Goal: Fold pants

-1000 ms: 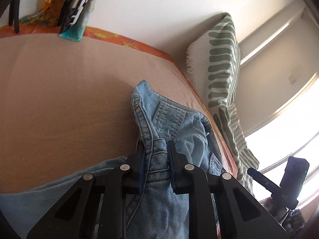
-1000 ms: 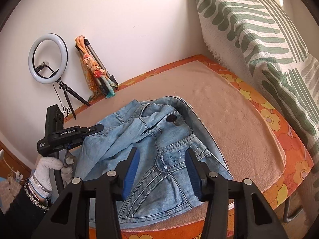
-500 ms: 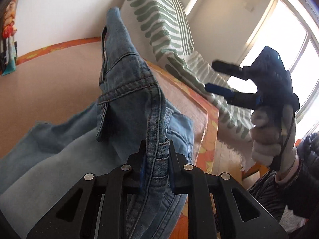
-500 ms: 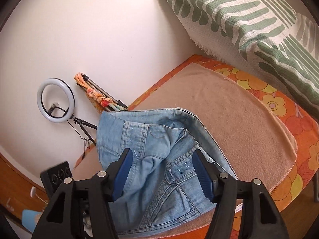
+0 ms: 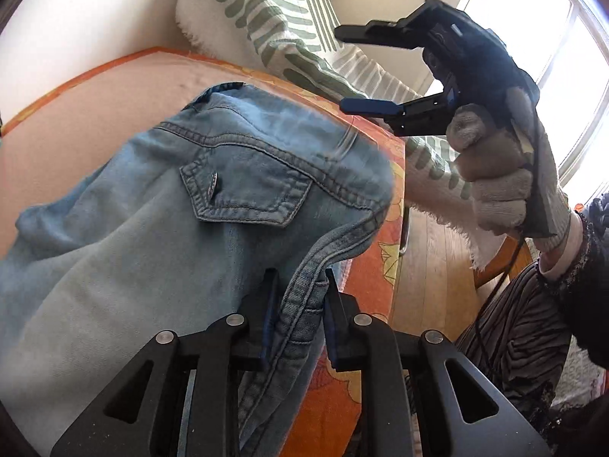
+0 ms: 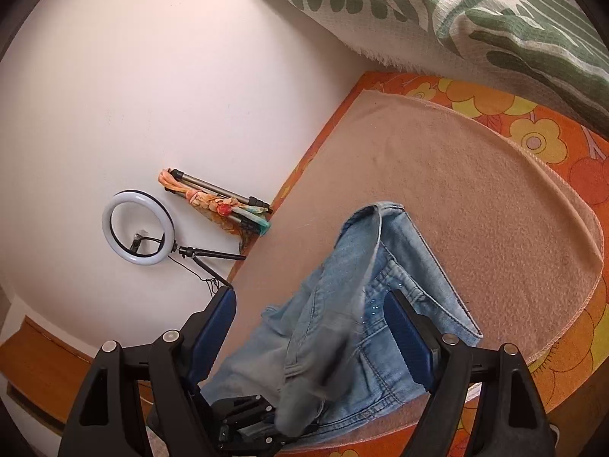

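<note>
My left gripper (image 5: 297,314), low in the middle of its own view, is clamped on the waistband hem of the pants (image 5: 182,221), the stitched denim edge pinched between the blue pads and running up and to the right out of the jaws. From there the jeans spread across the left and centre of that frame, seat side up, with a flapped back pocket (image 5: 247,198) just above the pinch. My right gripper (image 6: 308,327) is empty: its jaws have just been opening and stand wide, the pads either side of the bunched waist without pressing it. In the left view the same tool sits in the upper right, in a white-gloved hand (image 5: 498,175), both fingers spread in the air above the orange flowered cover (image 5: 365,278). The pants lie on the tan blanket (image 6: 475,205), bottom centre of the right view, crumpled and partly lifted where the left tool drags them, so I judge this is still the spreading-out step, not a fold. Next, I reckon, the right tool has to come down on the far side of the waistband and close, so both ends can be pulled apart and laid flat. The green-patterned pillow (image 6: 437,3) fills the upper right and the ring light (image 6: 137,228) leans at the wall, left of centre, both well clear.
</note>
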The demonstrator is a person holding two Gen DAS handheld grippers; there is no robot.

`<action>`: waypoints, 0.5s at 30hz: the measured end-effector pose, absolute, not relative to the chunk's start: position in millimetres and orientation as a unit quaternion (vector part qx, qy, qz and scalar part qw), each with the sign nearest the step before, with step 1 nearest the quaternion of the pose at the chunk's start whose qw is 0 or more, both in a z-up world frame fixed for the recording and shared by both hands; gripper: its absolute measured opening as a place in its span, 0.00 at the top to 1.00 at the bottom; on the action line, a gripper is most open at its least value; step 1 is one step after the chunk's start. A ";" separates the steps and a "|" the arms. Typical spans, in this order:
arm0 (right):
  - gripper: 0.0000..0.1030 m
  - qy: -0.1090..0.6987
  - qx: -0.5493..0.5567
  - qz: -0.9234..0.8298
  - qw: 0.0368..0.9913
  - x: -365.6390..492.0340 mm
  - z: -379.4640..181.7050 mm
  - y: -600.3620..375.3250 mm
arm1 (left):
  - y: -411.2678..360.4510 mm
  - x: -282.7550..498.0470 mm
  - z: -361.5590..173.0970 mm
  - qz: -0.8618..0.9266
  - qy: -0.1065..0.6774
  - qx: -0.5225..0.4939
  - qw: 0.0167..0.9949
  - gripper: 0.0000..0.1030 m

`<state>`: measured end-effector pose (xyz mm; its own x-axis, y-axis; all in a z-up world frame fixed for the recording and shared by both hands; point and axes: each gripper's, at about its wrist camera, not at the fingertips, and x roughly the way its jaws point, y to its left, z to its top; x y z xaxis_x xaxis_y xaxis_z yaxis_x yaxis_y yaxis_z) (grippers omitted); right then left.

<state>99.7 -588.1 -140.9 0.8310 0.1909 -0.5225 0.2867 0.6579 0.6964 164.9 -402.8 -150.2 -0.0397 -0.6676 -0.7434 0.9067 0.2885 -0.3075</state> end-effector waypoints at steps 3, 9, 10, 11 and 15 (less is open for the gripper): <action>0.23 0.316 0.396 -0.032 0.862 106.8 -150.6 -590.0 | -404.4 159.5 -143.6 -0.583 0.425 0.145 0.677 0.78; 0.26 0.379 0.292 -0.100 0.872 125.3 -160.5 -586.6 | -384.0 164.9 -117.5 -0.586 0.424 0.094 0.684 0.75; 0.27 0.382 0.289 -0.091 0.873 128.1 -162.8 -586.1 | -376.3 168.0 -112.4 -0.582 0.421 0.087 0.690 0.75; 0.31 0.386 0.285 -0.083 0.874 131.7 -165.0 -585.6 | -367.5 171.2 -107.9 -0.578 0.419 0.079 0.696 0.75; 0.38 0.418 0.255 -0.101 0.866 138.7 -173.0 -585.8 | -330.7 180.4 -99.0 -0.542 0.406 0.069 0.733 0.75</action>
<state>138.7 -585.8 -173.0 0.6311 0.0384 -0.7748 0.3874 0.8497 0.3577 180.4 -330.7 -99.0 0.0834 -0.7381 -0.6695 0.8499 0.4035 -0.3390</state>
